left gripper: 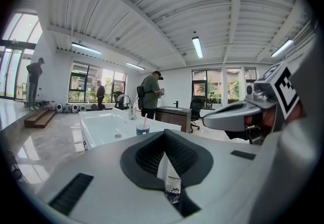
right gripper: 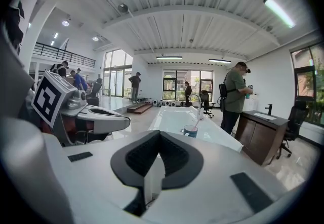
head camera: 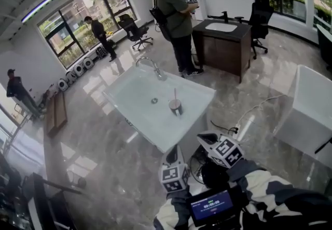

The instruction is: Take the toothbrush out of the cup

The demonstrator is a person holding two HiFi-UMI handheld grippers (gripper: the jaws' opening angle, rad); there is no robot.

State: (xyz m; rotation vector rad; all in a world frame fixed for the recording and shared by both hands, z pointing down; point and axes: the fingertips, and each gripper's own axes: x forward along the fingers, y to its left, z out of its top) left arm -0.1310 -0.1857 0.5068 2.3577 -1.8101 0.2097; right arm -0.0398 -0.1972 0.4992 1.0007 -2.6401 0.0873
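A dark cup (head camera: 175,105) stands on the white sink counter (head camera: 140,120), near its right edge, with a pink toothbrush (head camera: 175,94) upright in it. Both grippers hover over the floor short of the counter's near corner, well apart from the cup. My left gripper (head camera: 174,150) is shut and holds nothing; in its own view, its pads meet at the tip (left gripper: 164,134) and the cup (left gripper: 143,129) lies far ahead. My right gripper (head camera: 204,136) is likewise shut and holds nothing, pads together (right gripper: 160,136), with the cup (right gripper: 190,130) and toothbrush (right gripper: 198,122) in the distance.
A chrome faucet (head camera: 154,68) rises at the counter's far side. A person (head camera: 176,16) stands beside a dark vanity (head camera: 223,42) behind it. A white block (head camera: 311,109) stands at the right, with cables (head camera: 244,120) on the floor. A wooden bench (head camera: 56,112) lies at the left.
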